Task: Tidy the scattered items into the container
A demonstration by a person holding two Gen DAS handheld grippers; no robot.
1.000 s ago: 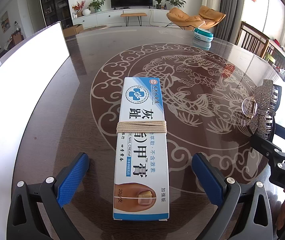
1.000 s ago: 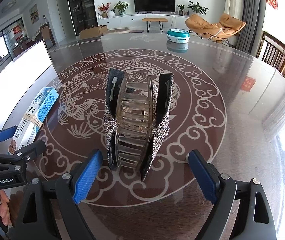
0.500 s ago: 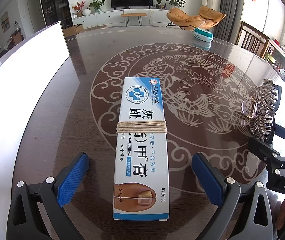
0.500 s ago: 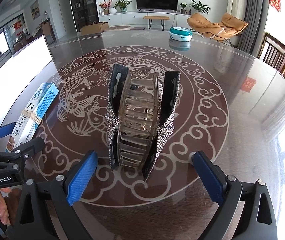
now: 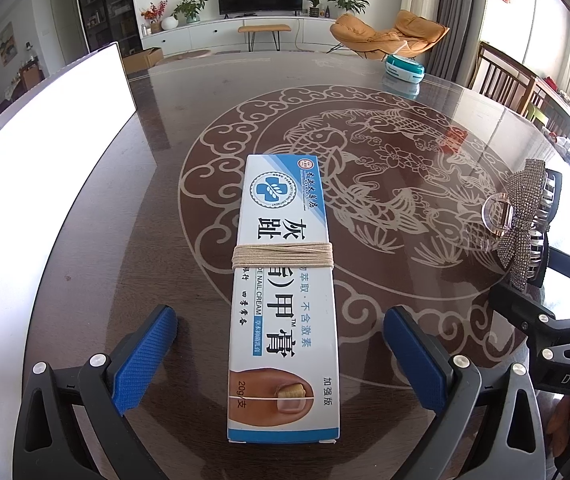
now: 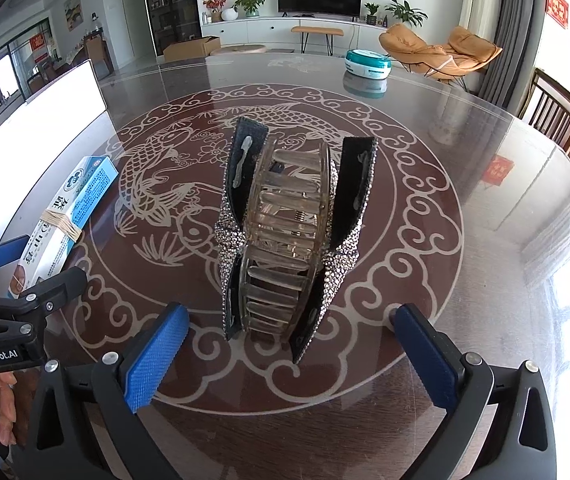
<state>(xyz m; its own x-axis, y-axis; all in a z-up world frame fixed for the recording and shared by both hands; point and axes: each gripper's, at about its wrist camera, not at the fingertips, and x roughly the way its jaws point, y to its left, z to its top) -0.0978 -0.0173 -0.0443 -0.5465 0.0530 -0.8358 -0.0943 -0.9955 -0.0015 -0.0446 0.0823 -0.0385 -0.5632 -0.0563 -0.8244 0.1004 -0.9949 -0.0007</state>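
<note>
A white-and-blue nail cream box [image 5: 285, 296] with a tan rubber band around it lies flat on the dark table between the fingers of my left gripper [image 5: 281, 348], which is open and not touching it. A rhinestone hair claw clip [image 6: 289, 240] stands on the table between the fingers of my right gripper [image 6: 291, 348], also open and apart from it. The clip also shows at the right in the left wrist view [image 5: 525, 224]. The box also shows at the left in the right wrist view [image 6: 65, 216]. A white container [image 5: 37, 184] stands along the table's left side.
A teal-and-white round case [image 5: 404, 68] sits at the table's far side. The table top [image 5: 385, 168] has a carved fish and cloud pattern under glass. Wooden chairs [image 5: 505, 76] stand at the right edge.
My right gripper has moved forward, so the hair clip sits closer between its fingers. My left gripper and the box have not moved.
</note>
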